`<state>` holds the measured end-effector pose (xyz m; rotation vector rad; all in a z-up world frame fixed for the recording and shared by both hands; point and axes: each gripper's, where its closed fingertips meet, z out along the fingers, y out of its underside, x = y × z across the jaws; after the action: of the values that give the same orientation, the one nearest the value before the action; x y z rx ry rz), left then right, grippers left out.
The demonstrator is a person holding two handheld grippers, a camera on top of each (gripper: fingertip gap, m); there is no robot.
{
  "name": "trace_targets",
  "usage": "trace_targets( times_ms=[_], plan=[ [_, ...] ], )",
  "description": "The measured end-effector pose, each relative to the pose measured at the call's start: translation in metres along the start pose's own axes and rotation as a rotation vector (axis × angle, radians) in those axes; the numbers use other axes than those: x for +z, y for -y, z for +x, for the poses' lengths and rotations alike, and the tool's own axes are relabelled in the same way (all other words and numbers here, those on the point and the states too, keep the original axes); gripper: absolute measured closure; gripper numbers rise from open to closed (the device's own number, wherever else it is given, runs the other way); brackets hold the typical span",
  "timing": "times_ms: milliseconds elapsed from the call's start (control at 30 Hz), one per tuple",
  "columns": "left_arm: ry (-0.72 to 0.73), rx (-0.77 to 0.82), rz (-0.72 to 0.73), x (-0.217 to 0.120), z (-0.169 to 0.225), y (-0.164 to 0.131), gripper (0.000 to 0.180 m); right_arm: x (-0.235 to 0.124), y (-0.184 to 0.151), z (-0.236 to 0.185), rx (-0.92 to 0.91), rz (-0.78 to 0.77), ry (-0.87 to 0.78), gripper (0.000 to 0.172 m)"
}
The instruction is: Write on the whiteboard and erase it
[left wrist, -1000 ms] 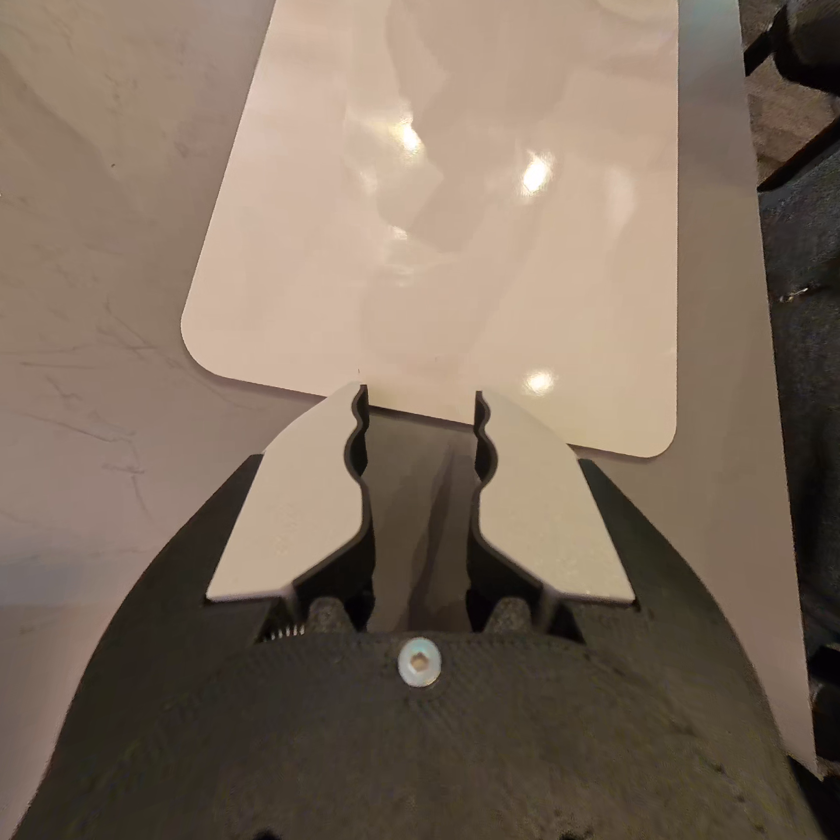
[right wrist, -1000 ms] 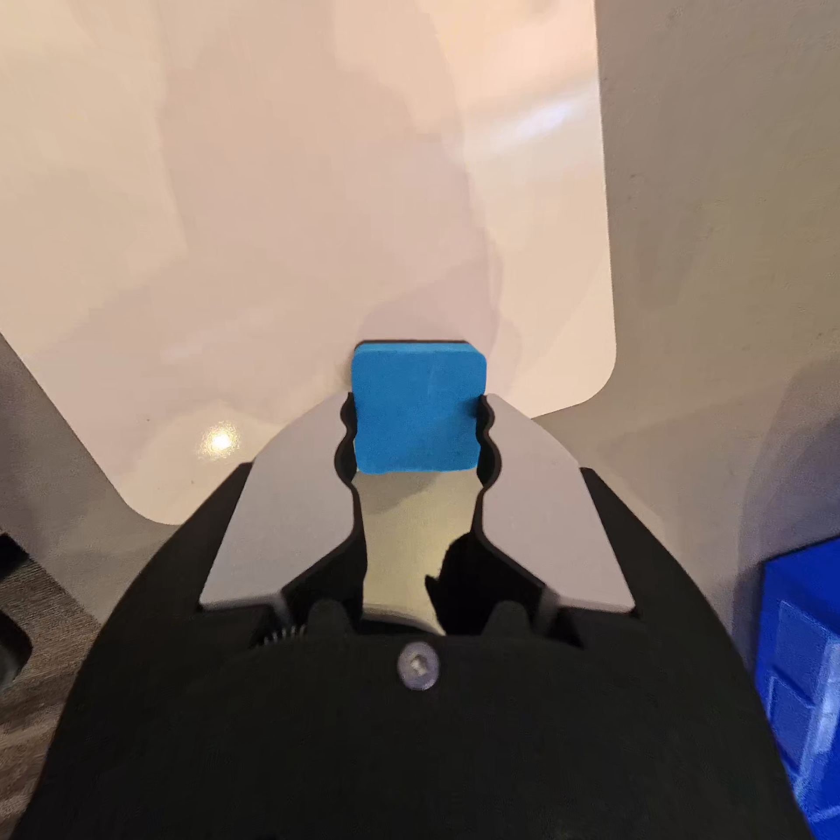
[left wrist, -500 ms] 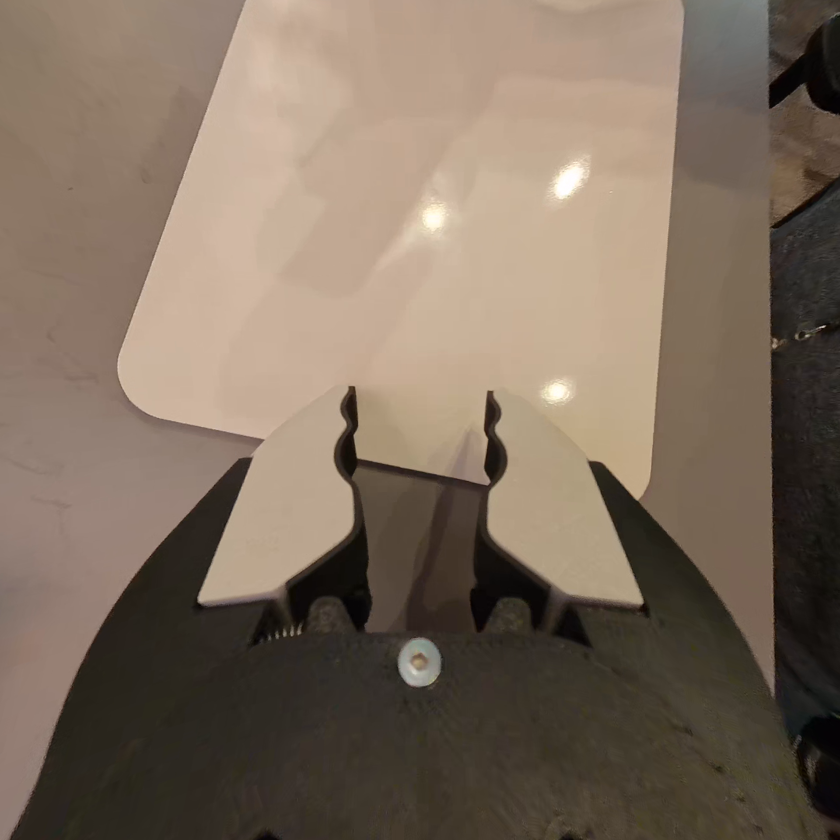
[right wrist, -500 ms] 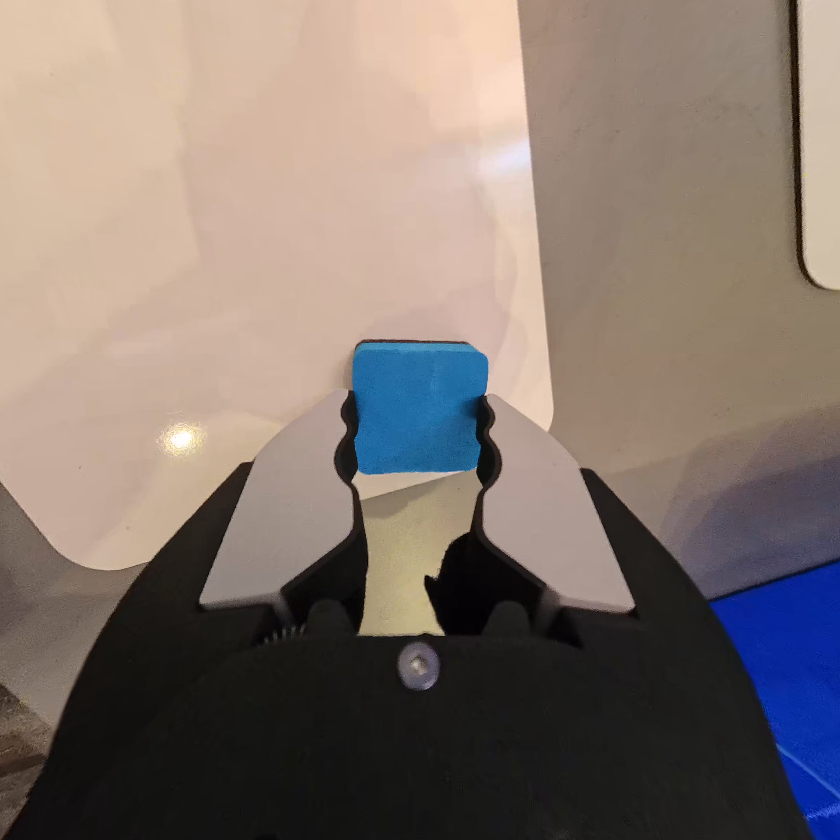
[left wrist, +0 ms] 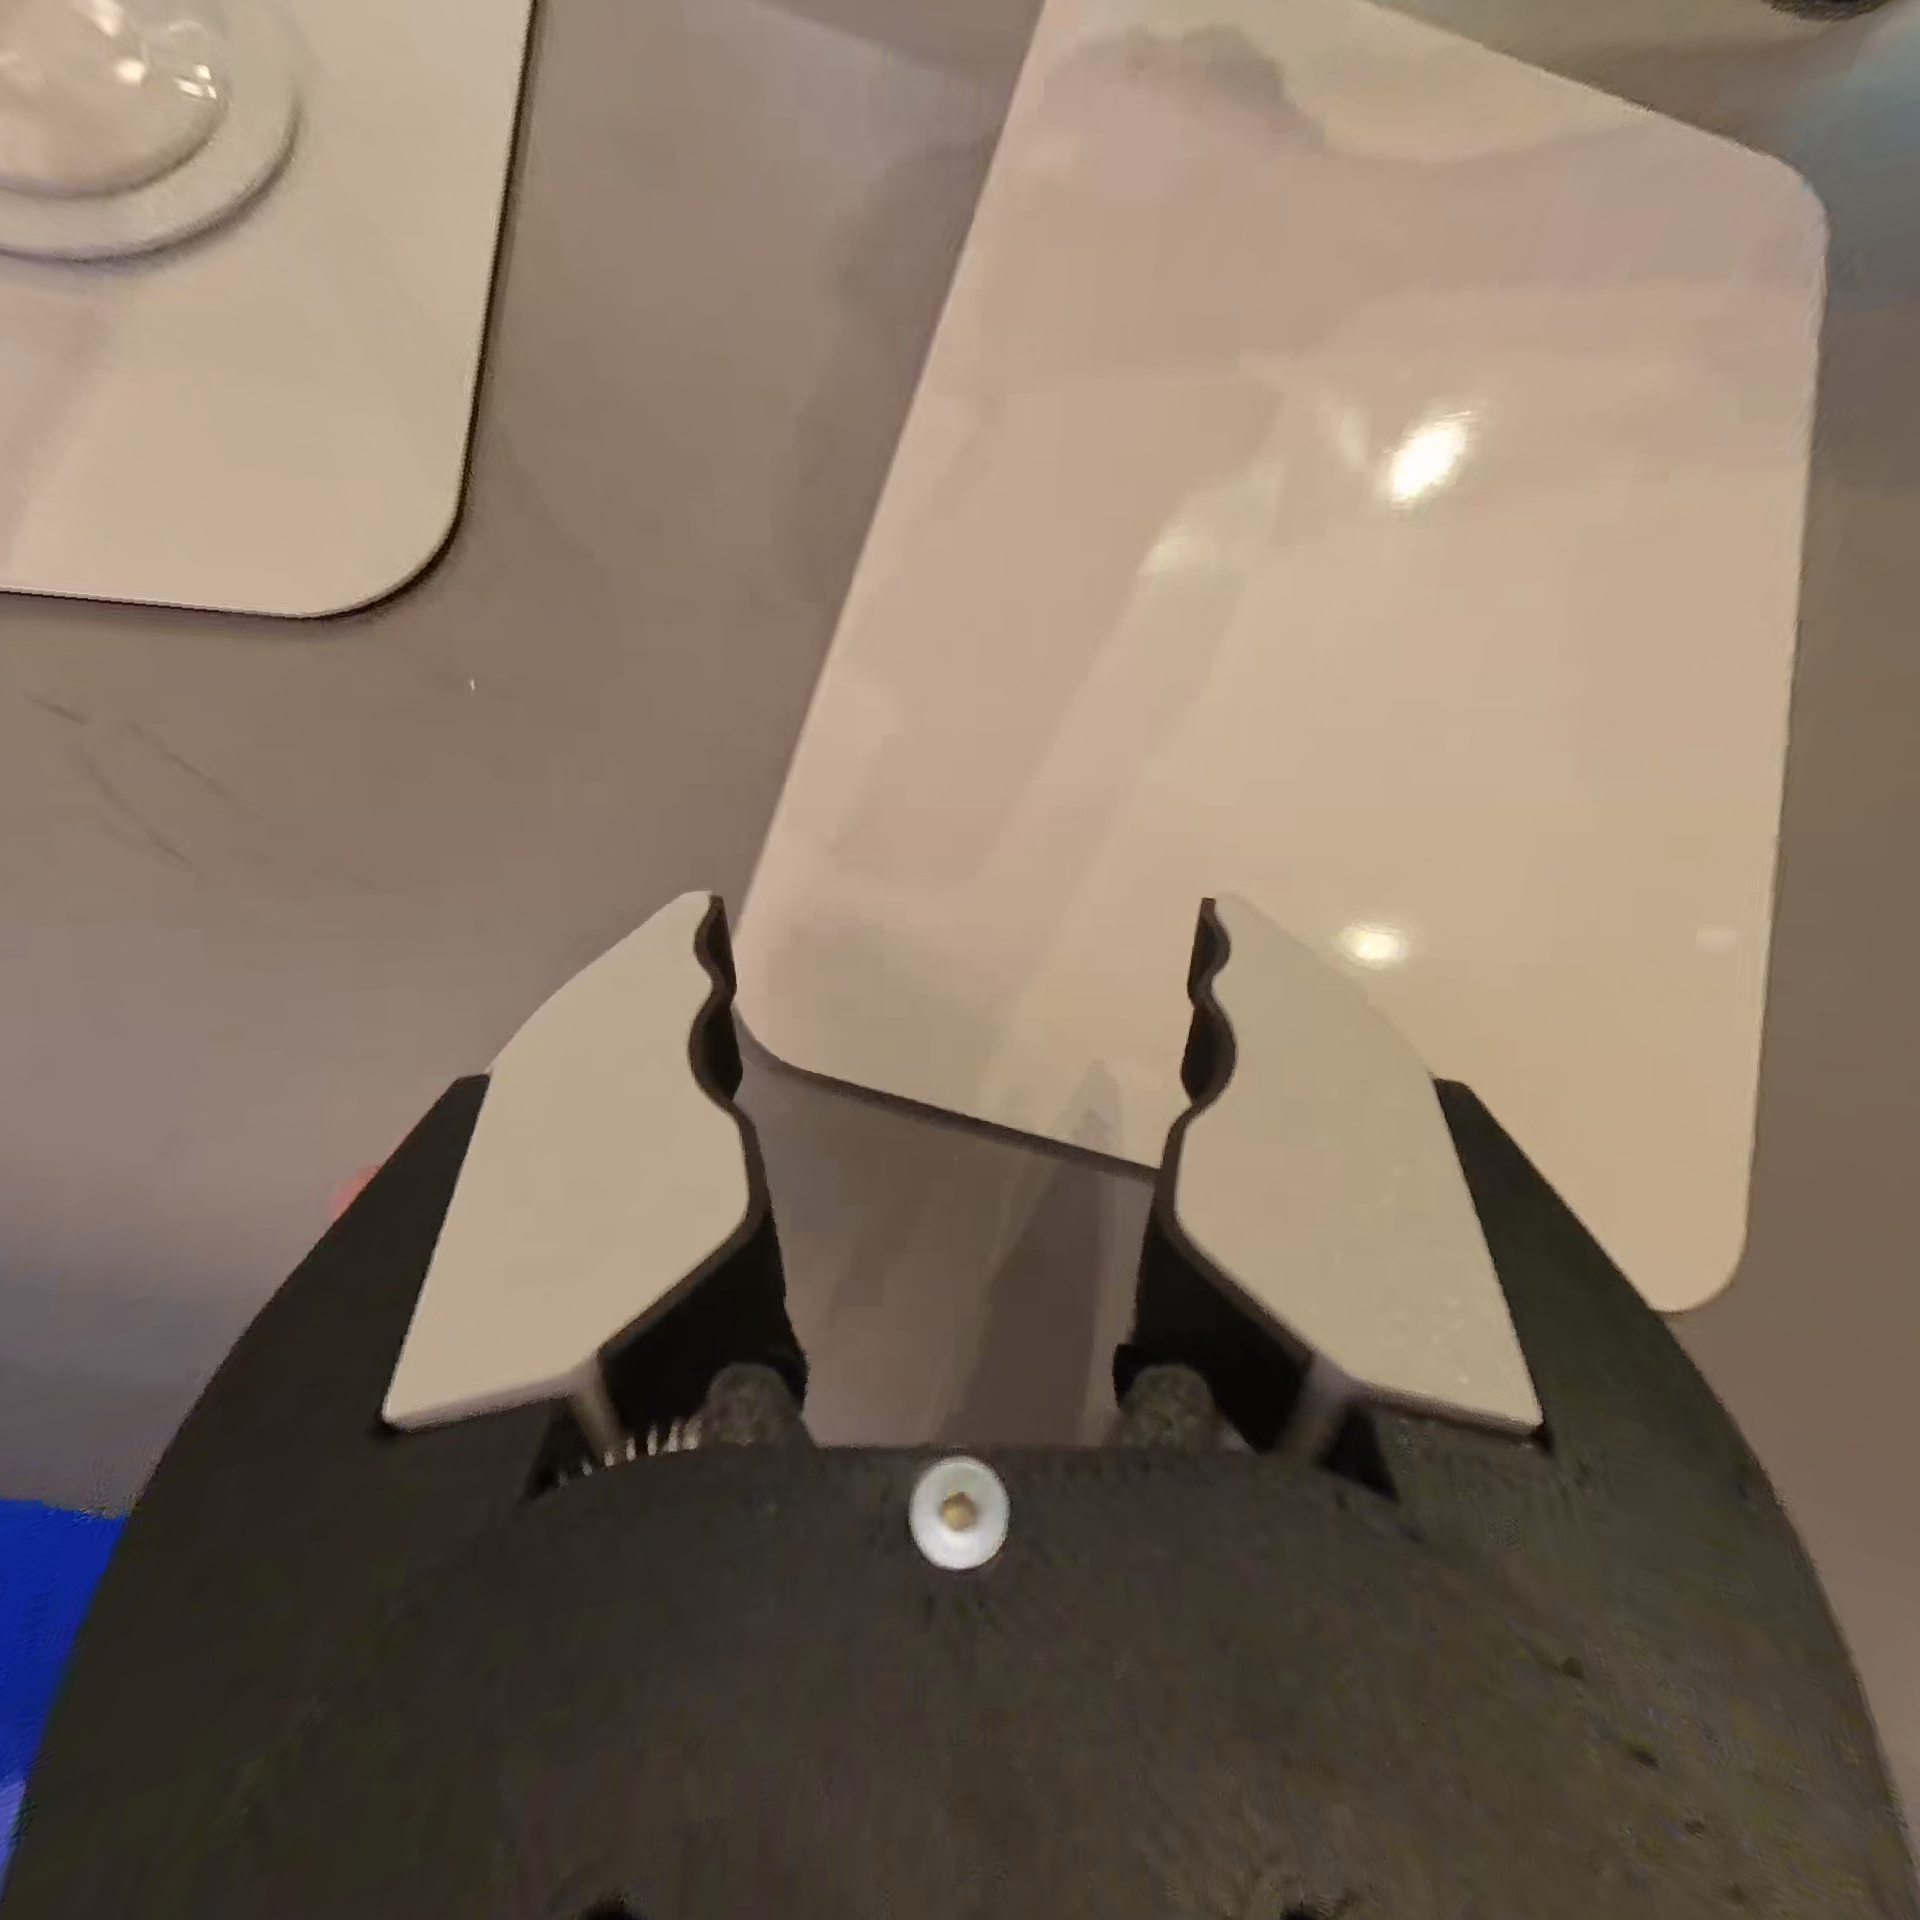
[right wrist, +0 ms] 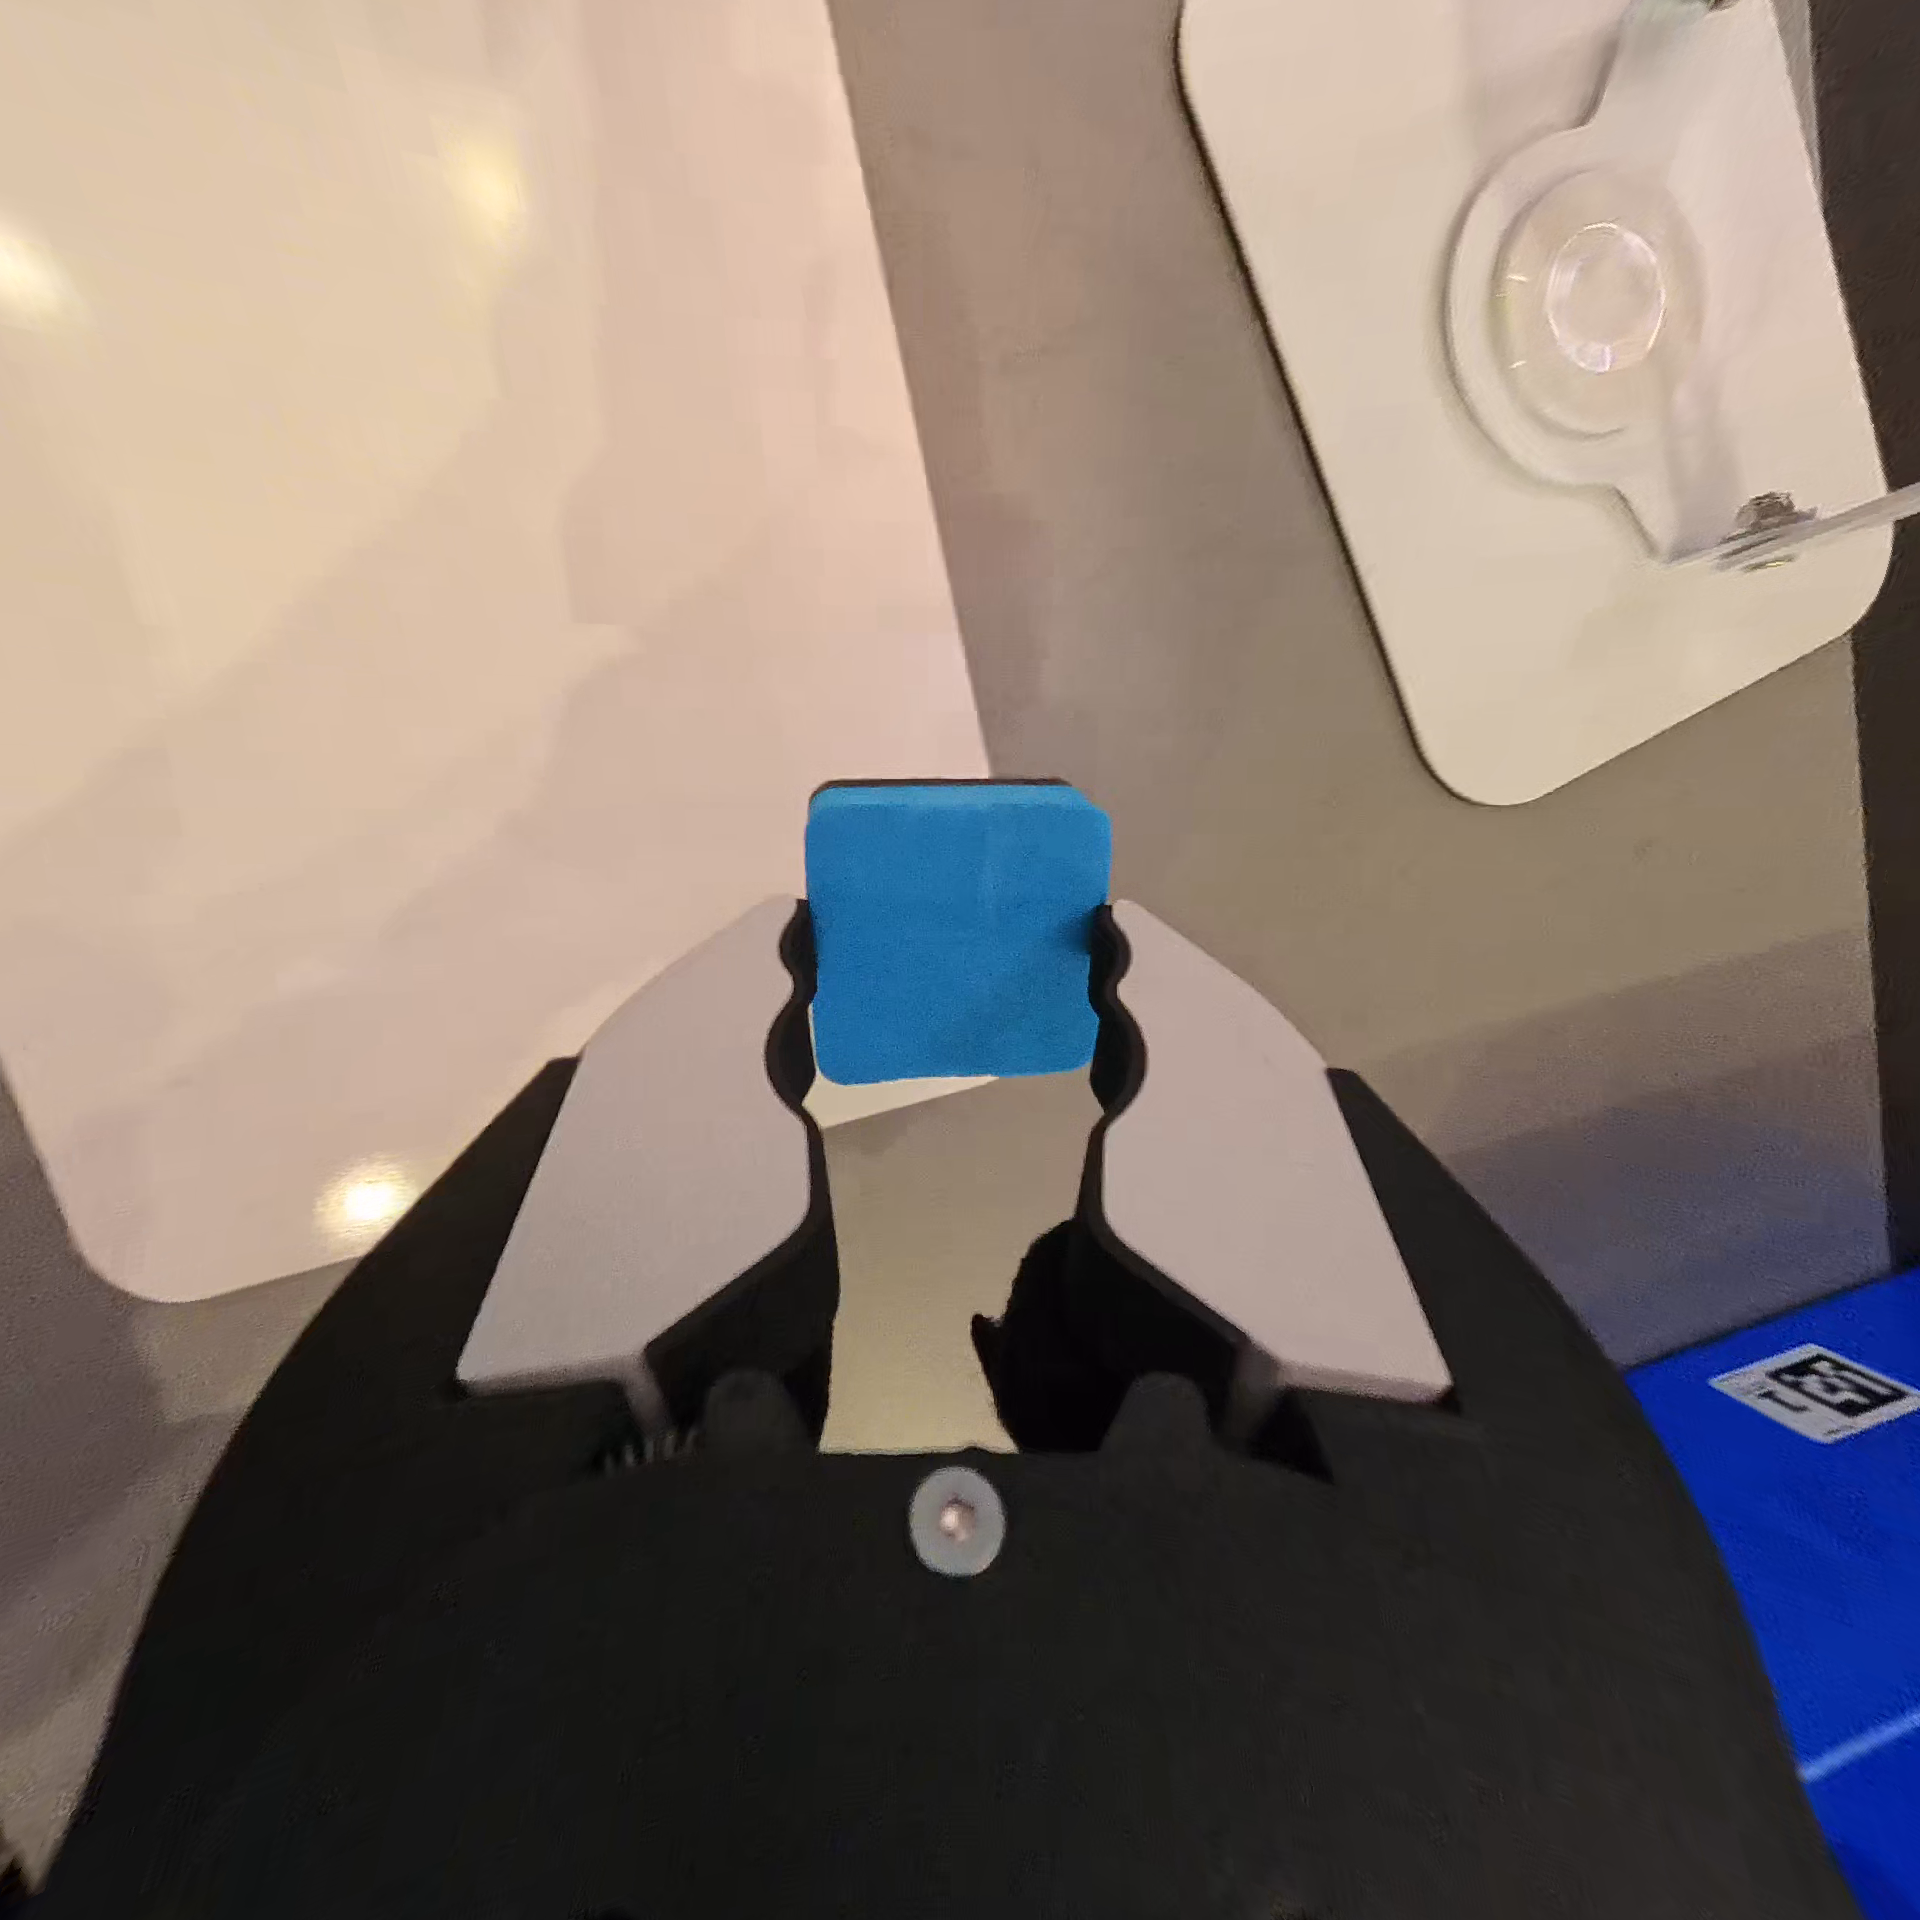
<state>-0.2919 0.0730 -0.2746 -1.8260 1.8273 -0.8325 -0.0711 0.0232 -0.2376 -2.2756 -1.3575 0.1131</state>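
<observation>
**A:** The right gripper (right wrist: 951,971) is clamped on a blue eraser (right wrist: 951,935), correct?

**B:** Yes. Both black pads press into its sides, one on the left edge and one on the right, and the foam block sticks out a little past the fingertips. A thin dark layer shows along its far edge.

**A:** And the left gripper (left wrist: 961,977)?

**B:** Spread wide, nothing between the fingers. Through the gap you see only the near edge of the whiteboard (left wrist: 1351,623) and the grey table (left wrist: 364,883) under it.

**A:** Where does the whiteboard lie?

**B:** Flat on the table. In the left view it runs from the fingertips up toward the top right, its near left corner just beside the left finger. It is glossy, with ceiling lights reflected on it, and I see no marks on it. In the right view the same board (right wrist: 416,520) fills the left side, and the eraser sits over its right edge, partly over the board and partly over bare table. Whether the eraser touches the surface I cannot tell.

**A:** Anything else on the table?

**B:** A second white board (right wrist: 1351,416) with a clear suction cup (right wrist: 1590,301) on it, well apart to the upper right in the right view; it shows at the top left in the left view. A blue box (right wrist: 1787,1558) with a white label is at the lower right, close to the right gripper
</observation>
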Motion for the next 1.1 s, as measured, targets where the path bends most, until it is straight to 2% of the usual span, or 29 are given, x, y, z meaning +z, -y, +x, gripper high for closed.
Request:
trace_targets(
  times_ms=[133, 300, 533, 800, 1100],
  plan=[
    [-0.051, -0.027, -0.074, 0.016, -0.017, -0.004, 0.096, 0.007, -0.005, 0.017, -0.033, -0.039, 0.003, 0.120],
    [-0.123, -0.086, -0.055, 0.018, -0.014, -0.005, 0.100, 0.005, 0.002, 0.039, -0.047, -0.008, 0.032, 0.120],
    [-0.120, -0.094, -0.045, 0.014, -0.002, -0.011, 0.096, 0.006, -0.032, 0.067, -0.048, -0.121, 0.035, 0.119],
    [-0.129, -0.100, -0.023, 0.012, 0.001, -0.012, 0.096, 0.017, -0.080, 0.065, -0.026, -0.224, 0.059, 0.119],
    [-0.126, -0.098, 0.002, 0.013, -0.010, -0.006, 0.093, 0.024, -0.093, 0.057, -0.026, -0.225, 0.111, 0.119]
  ],
)
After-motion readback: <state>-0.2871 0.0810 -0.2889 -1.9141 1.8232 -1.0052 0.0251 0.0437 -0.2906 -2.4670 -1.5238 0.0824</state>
